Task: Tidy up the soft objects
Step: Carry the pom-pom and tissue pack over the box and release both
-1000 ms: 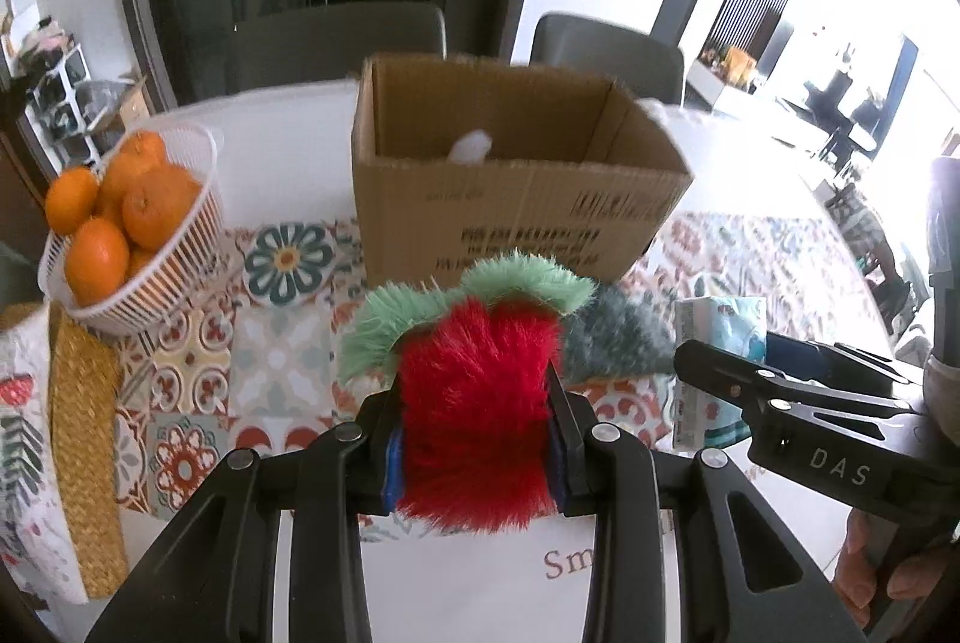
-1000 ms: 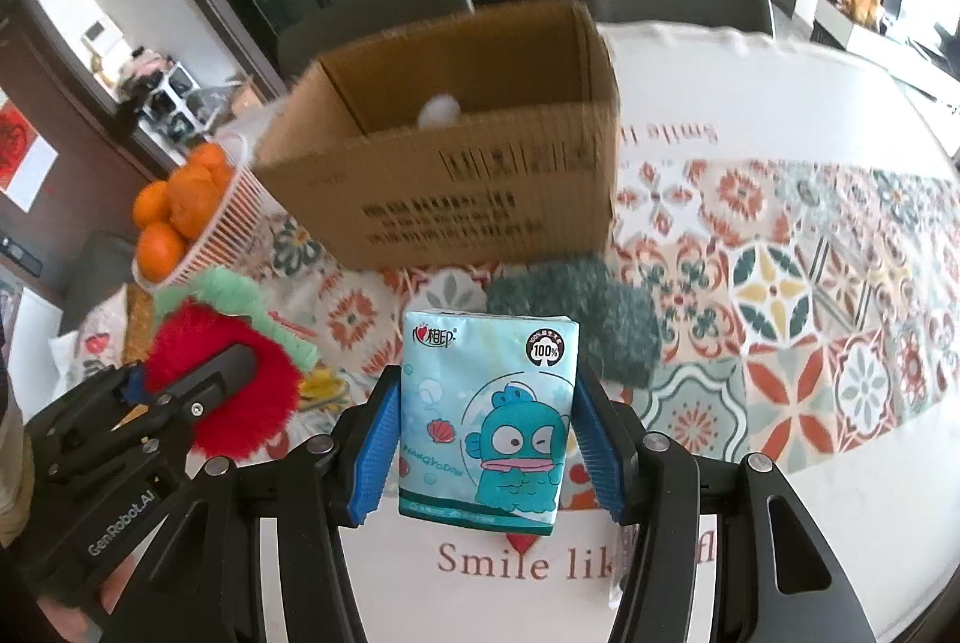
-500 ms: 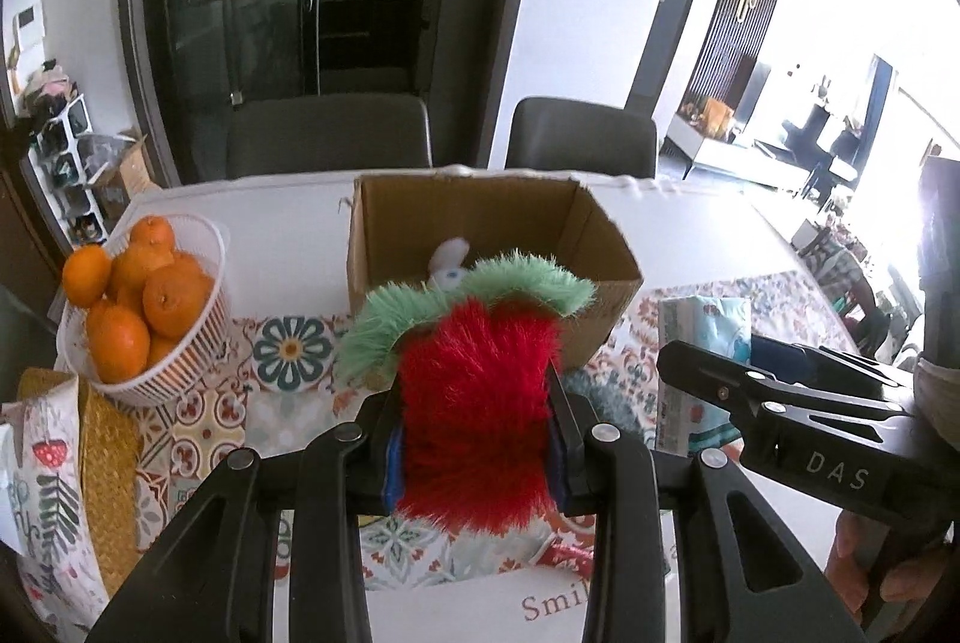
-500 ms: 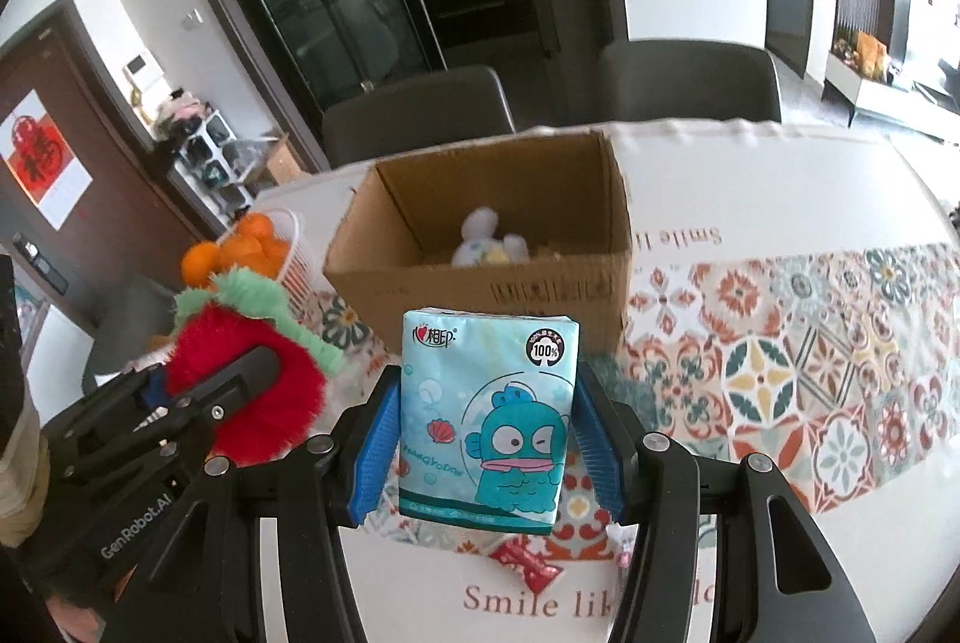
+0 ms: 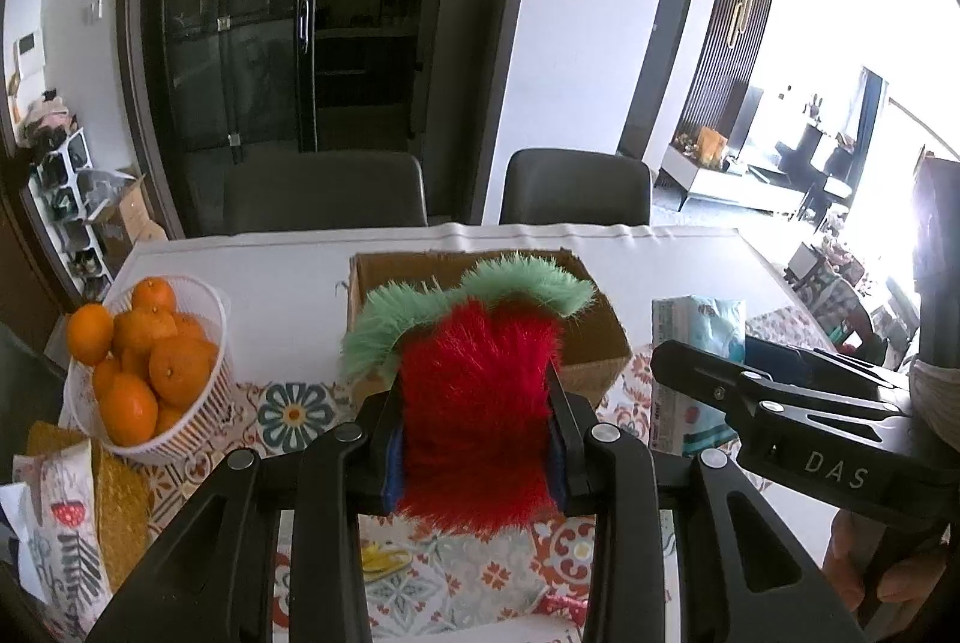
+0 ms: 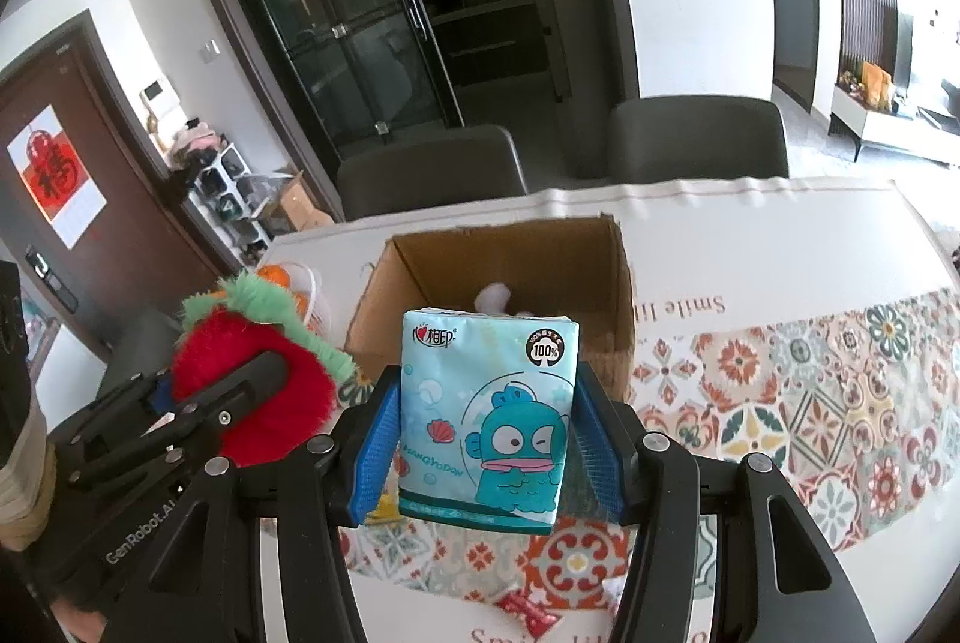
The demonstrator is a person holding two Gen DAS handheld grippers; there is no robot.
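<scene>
1. The open brown cardboard box (image 6: 510, 295) sits far across the patterned tablecloth (image 6: 810, 403), something white inside.
2. Left gripper (image 5: 477, 439) clamps the red furry plush with green fringe (image 5: 474, 403), raised near the box.
3. Right gripper (image 6: 489, 439) squeezes the light-blue cartoon-fish tissue pack (image 6: 486, 415) alongside.
4. The white basket of oranges (image 5: 144, 379) sits far left.

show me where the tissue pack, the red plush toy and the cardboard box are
tissue pack (image 6: 489, 415), right wrist view, printed front face.
red plush toy (image 5: 477, 415), left wrist view, red fur body.
cardboard box (image 6: 528, 256), right wrist view, inner back wall.
</scene>
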